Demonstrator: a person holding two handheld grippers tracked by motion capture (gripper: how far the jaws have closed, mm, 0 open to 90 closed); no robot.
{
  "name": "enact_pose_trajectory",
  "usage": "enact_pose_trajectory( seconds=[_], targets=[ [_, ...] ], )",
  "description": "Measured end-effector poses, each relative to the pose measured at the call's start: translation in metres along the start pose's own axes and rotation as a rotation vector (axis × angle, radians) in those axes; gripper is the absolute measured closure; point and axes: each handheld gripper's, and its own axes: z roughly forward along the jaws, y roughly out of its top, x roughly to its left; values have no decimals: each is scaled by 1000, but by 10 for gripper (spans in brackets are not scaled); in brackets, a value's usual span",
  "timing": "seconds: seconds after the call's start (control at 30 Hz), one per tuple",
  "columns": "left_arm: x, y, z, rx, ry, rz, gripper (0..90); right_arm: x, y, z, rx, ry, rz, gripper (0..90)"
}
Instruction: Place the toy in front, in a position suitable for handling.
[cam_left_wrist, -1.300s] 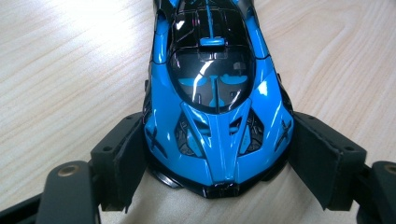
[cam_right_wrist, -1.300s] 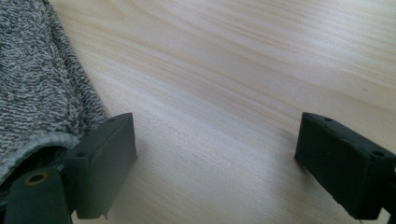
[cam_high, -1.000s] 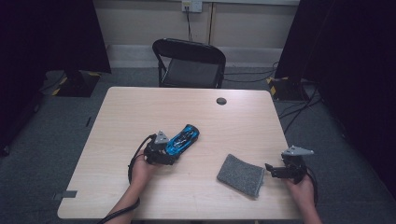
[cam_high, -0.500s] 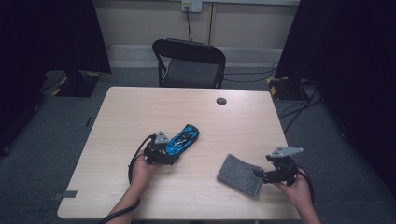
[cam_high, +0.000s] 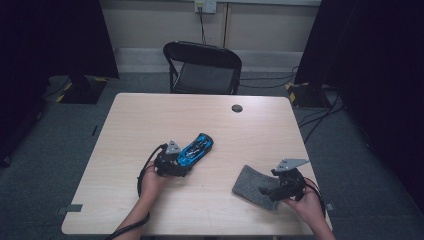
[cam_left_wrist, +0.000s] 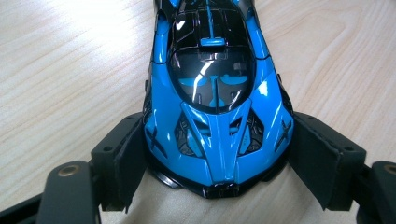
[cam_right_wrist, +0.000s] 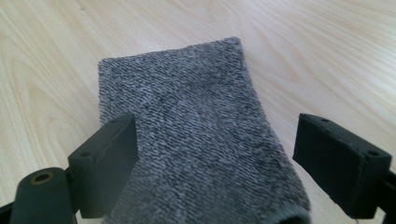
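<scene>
Blue car, high view: glossy blue and black toy car (cam_high: 196, 149) on the pale wooden table (cam_high: 150, 115), its near end between the fingers of the left gripper (cam_high: 176, 165).
Grey cloth, high view: a folded grey cloth (cam_high: 250, 184) lies flat, its near edge just ahead of the right gripper (cam_high: 266, 191).
Around, high view: a small black disc (cam_high: 237, 108) sits well beyond both sets of fingers near the far edge; a black folding chair (cam_high: 202, 67) stands behind the table. Nothing lies between the grippers and their things.
Left gripper view: the car (cam_left_wrist: 215, 100) points its nose toward the camera, dark windscreen, blue bonnet with black vents. Both pads press its flanks beside the front wheel arches, so the left gripper (cam_left_wrist: 215, 163) is clamped on it.
Right gripper view: the cloth (cam_right_wrist: 196, 135) is a knitted, speckled grey rectangle, stretching away from the fingers. The right gripper (cam_right_wrist: 217, 158) hovers with its jaws spread wide to either side of the cloth's near end, neither pad touching; they have just been opening a little.
</scene>
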Motion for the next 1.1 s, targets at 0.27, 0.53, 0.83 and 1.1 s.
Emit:
enact_pose_trajectory(
  seconds=[0.27,0.53,0.83,1.1],
  targets=[
    [0,0,0,0,0,1,235,6,0,8,-9,25,-22,138],
    [0,0,0,0,1,0,235,12,0,20,24,32,-44,139],
    [0,0,-1,2,6,2,235,15,-1,31,55,24,-63,143],
    [-1,0,-1,3,4,-1,235,14,-2,37,87,30,-45,145]
  ],
)
